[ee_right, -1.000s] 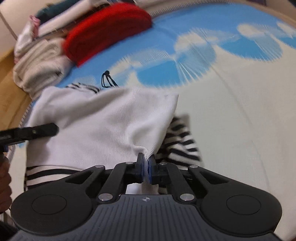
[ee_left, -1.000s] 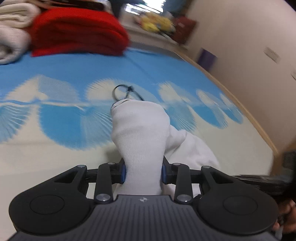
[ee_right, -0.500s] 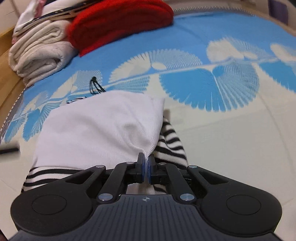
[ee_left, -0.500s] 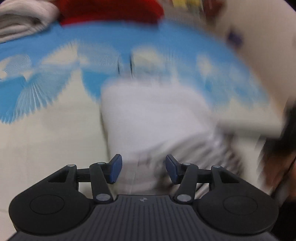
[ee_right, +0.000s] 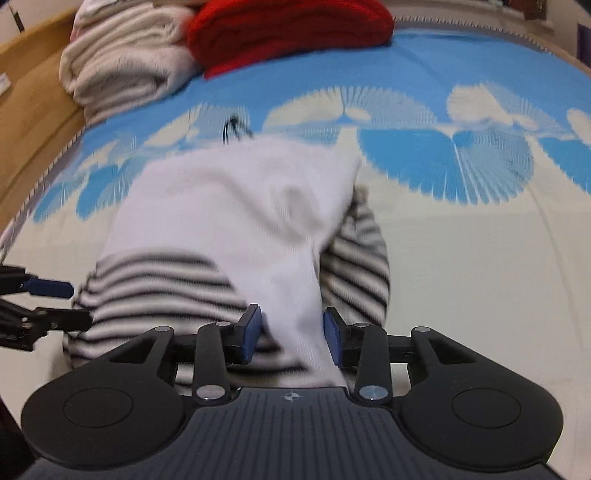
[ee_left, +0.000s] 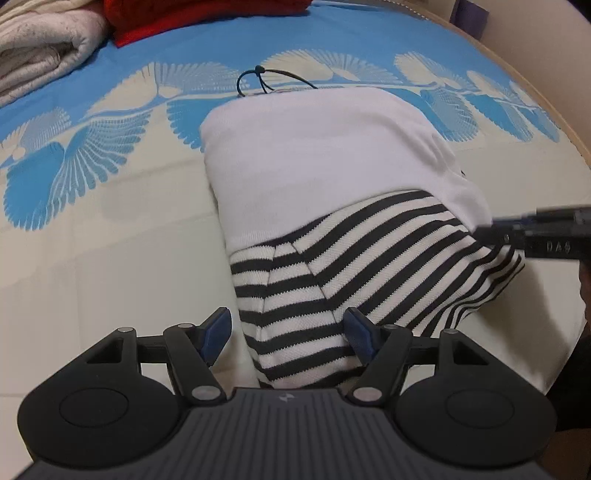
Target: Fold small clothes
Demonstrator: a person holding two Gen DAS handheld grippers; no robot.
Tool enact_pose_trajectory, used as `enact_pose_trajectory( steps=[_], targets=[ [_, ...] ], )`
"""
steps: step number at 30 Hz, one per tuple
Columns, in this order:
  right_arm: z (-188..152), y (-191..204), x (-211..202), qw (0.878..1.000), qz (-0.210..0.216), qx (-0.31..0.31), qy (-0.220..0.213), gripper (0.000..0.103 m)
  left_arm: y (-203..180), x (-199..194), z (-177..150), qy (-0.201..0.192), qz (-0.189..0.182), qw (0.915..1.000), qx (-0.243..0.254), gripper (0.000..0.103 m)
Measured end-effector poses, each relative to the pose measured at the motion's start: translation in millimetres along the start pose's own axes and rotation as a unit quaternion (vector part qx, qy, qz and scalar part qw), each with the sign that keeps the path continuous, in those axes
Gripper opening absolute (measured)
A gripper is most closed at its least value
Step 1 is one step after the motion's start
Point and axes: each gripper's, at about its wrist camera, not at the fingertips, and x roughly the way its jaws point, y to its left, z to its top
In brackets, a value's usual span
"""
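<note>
A small garment lies folded on the bed: a white part (ee_left: pixel 317 155) folded over a black-and-white striped part (ee_left: pixel 354 269). In the right wrist view the white part (ee_right: pixel 236 210) and the striped part (ee_right: pixel 155 280) show blurred. My left gripper (ee_left: pixel 288 334) is open, its jaws on either side of the striped edge, holding nothing. My right gripper (ee_right: pixel 292 334) is open, its jaws apart around a hanging corner of white cloth. It also shows at the right of the left wrist view (ee_left: pixel 517 232). The left gripper shows at the left edge of the right wrist view (ee_right: pixel 51 299).
The bed sheet (ee_left: pixel 110 229) is cream with a blue fan pattern. A red folded blanket (ee_right: pixel 288 33) and cream folded towels (ee_right: pixel 125 70) lie at the far side. A black hair tie or cord (ee_left: pixel 258 79) lies just beyond the garment. A wooden bed edge (ee_right: pixel 33 110) runs along the left.
Both grippers have opened and let go of the white cloth. The white part has been laid down over the striped part, and the left gripper has pulled back towards the near edge.
</note>
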Motion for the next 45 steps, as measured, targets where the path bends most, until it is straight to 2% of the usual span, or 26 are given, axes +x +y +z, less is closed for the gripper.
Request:
enact_pose_trajectory(
  steps=[2, 4, 5, 9, 12, 15, 17, 18, 22, 23, 26, 29, 31, 33, 34, 37, 39, 42, 45],
  targets=[
    [-8, -4, 2, 1.0, -0.006, 0.004, 0.02, 0.012, -1, -9, 0, -0.009, 0.002, 0.9999, -0.009, 0.073],
    [-12, -7, -2, 1.0, -0.006, 0.015, 0.023, 0.002, -1, -19, 0, -0.028, -0.004, 0.9995, -0.014, 0.073],
    [-13, -8, -7, 1.0, -0.006, 0.019, 0.017, 0.001, -2, -21, -1, -0.029, -0.008, 0.9994, -0.016, 0.073],
    [-19, -9, -15, 0.999, -0.03, 0.014, 0.014, 0.0, -7, 9, -13, 0.038, 0.024, 0.999, -0.003, 0.079],
    [-24, -5, -5, 0.998, -0.043, -0.001, 0.037, 0.0, -21, 0, -14, 0.021, 0.048, 0.9985, 0.017, 0.078],
    [-25, 6, -1, 0.997, -0.058, -0.036, 0.046, 0.001, -36, -32, -12, -0.025, 0.086, 0.9955, 0.031, 0.079],
    [-24, 8, -7, 0.995, -0.084, -0.037, 0.049, 0.017, -46, -65, -10, -0.071, 0.104, 0.9918, 0.024, 0.083],
    [-23, 9, -14, 0.993, -0.101, -0.037, 0.047, 0.021, -49, -84, -12, -0.099, 0.108, 0.9891, 0.017, 0.087],
    [-23, 19, -75, 0.991, -0.116, -0.046, -0.045, 0.033, -69, -153, -38, -0.195, 0.096, 0.9759, -0.019, 0.093],
    [-26, 23, -95, 0.99, -0.114, -0.045, -0.074, 0.039, -77, -165, -46, -0.209, 0.094, 0.9729, -0.026, 0.093],
    [-42, 32, -149, 0.983, -0.103, -0.036, -0.15, 0.05, -99, -192, -80, -0.238, 0.088, 0.9664, -0.041, 0.093],
    [-71, 41, -191, 0.971, -0.106, -0.047, -0.207, 0.055, -125, -201, -115, -0.259, 0.099, 0.9599, -0.038, 0.094],
    [-92, 47, -205, 0.966, -0.111, -0.054, -0.227, 0.056, -134, -202, -133, -0.271, 0.108, 0.9546, -0.062, 0.094],
    [-110, 52, -209, 0.965, -0.109, -0.055, -0.231, 0.056, -135, -194, -148, -0.268, 0.107, 0.9528, -0.093, 0.094],
    [-118, 53, -209, 0.966, -0.106, -0.054, -0.23, 0.057, -135, -186, -151, -0.258, 0.106, 0.9557, -0.096, 0.094],
    [-133, 57, -196, 0.974, -0.108, -0.063, -0.19, 0.057, -135, -165, -152, -0.209, 0.118, 0.9636, -0.118, 0.094],
    [-135, 63, -188, 0.975, -0.113, -0.069, -0.18, 0.057, -132, -159, -151, -0.203, 0.108, 0.9651, -0.125, 0.094],
    [-136, 72, -175, 0.977, -0.108, -0.087, -0.163, 0.057, -132, -149, -149, -0.189, 0.129, 0.9658, -0.123, 0.094],
    [-137, 80, -166, 0.977, -0.108, -0.102, -0.156, 0.057, -128, -140, -149, -0.176, 0.122, 0.9674, -0.135, 0.094]
  ],
)
